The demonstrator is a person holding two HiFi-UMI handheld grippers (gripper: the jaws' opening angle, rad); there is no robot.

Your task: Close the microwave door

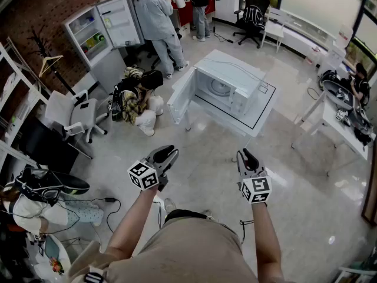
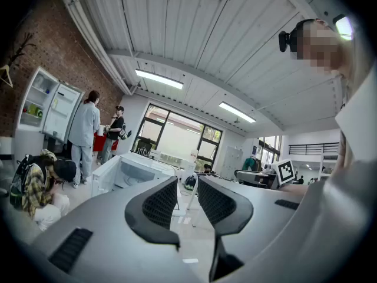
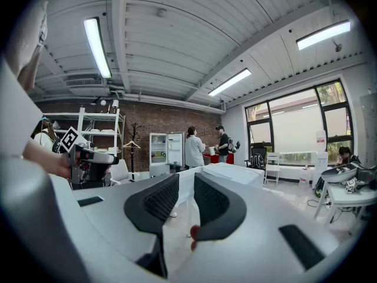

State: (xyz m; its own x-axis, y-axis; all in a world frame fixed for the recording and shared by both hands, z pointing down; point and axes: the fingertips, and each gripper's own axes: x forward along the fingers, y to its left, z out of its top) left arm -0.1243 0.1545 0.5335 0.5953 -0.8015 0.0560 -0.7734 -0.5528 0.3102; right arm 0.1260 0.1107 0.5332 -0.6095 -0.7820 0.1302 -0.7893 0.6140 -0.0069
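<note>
The white microwave [image 1: 227, 87] sits on a white table [image 1: 262, 122] ahead of me, mid-room. Its door [image 1: 179, 96] hangs wide open to the left, and the cavity and turntable show. Both grippers are held low, well short of the table and touching nothing. My left gripper [image 1: 166, 155] has its jaws drawn close with only a narrow slit and nothing between them. The right gripper [image 1: 246, 156] stands the same way. In the left gripper view the gripper [image 2: 187, 181] points towards the microwave [image 2: 132, 170]. In the right gripper view the microwave [image 3: 235, 173] lies beyond the gripper [image 3: 186, 178].
A person crouches [image 1: 138, 96] on the floor just left of the open door. Two people stand [image 1: 156, 22] by an open fridge [image 1: 100, 31] at the back. An office chair [image 1: 73, 114] is at left, a cluttered white table [image 1: 336, 122] at right, and a cable [image 1: 112, 202] crosses the floor.
</note>
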